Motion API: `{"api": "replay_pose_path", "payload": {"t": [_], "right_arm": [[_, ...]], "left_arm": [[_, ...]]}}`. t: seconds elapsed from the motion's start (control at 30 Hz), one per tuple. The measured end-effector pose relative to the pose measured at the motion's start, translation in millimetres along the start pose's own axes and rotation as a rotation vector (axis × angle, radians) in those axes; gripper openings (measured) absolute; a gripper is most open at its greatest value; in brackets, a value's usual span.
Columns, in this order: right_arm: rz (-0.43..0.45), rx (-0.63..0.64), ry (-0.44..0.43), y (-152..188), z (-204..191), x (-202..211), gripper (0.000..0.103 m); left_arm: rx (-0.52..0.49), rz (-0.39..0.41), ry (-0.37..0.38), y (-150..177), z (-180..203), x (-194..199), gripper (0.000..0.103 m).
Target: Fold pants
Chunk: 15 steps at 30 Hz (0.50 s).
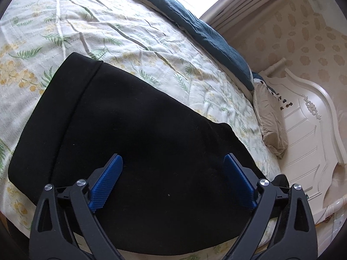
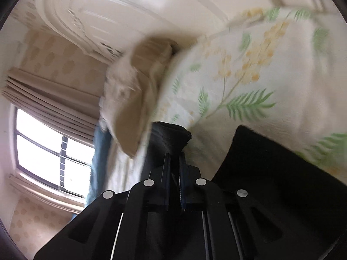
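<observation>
The black pants [image 1: 134,125] lie spread on the floral bedspread [image 1: 86,21], with a banded end at the upper left. My left gripper [image 1: 172,162] hovers just above the pants near their lower edge, jaws wide open and empty. In the right wrist view, my right gripper [image 2: 174,151] is shut on a bunched end of the black pants [image 2: 171,136] and holds it lifted above the bed. More black fabric [image 2: 271,169] lies to the right on the bedspread [image 2: 260,75]. That view is blurred by motion.
A dark teal blanket [image 1: 206,30] runs along the bed's far side. A tan pillow [image 1: 271,119] lies by the white headboard [image 1: 308,134]. A curtained window [image 2: 49,156] and the headboard [image 2: 130,4] show in the right wrist view.
</observation>
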State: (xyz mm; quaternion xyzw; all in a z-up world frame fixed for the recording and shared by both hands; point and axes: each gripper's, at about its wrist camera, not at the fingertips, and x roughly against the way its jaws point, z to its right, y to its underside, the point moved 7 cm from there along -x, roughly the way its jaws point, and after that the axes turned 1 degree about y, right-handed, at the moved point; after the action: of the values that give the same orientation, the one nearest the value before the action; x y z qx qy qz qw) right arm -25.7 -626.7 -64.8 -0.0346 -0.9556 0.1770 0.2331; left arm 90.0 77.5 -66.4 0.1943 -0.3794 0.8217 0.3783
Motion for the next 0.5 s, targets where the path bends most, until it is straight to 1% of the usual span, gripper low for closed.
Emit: {"api": "replay_pose_path", "payload": {"t": [0.1,0.17,0.23,0.3,0.37,0.47,0.5], "right_arm": [[0.058,0.007,-0.031,-3.6,0.0,45.2,0.007],[0.079,-0.018,-0.038,-2.9,11.2,67.8,0.007],[0.086,-0.054,-0.018,1.3,32.2,84.2,0.006],[0.079,-0.078,0.018,6.9,54.2,89.4,0.006],[0.057,-0.120,0.047,14.1,76.1,84.9,0.006],[0.034,-0.158,0.033,18.8,89.1,77.4,0.006],[0.038,-0.184,0.011,19.1,92.3,76.4,0.007]], "left_arm": [[0.018,-0.003,0.017,-0.5,-0.9,0.6,0.094],[0.022,-0.001,0.019,-0.6,-0.8,0.6,0.094],[0.017,0.000,0.015,-0.3,-0.3,0.4,0.094],[0.011,0.001,0.011,0.1,-0.1,0.4,0.095],[0.001,-0.001,0.007,0.5,1.2,-0.4,0.096],[-0.005,-0.003,0.003,0.5,1.6,-0.9,0.097],[-0.005,-0.003,0.004,0.4,1.6,-0.8,0.097]]}}
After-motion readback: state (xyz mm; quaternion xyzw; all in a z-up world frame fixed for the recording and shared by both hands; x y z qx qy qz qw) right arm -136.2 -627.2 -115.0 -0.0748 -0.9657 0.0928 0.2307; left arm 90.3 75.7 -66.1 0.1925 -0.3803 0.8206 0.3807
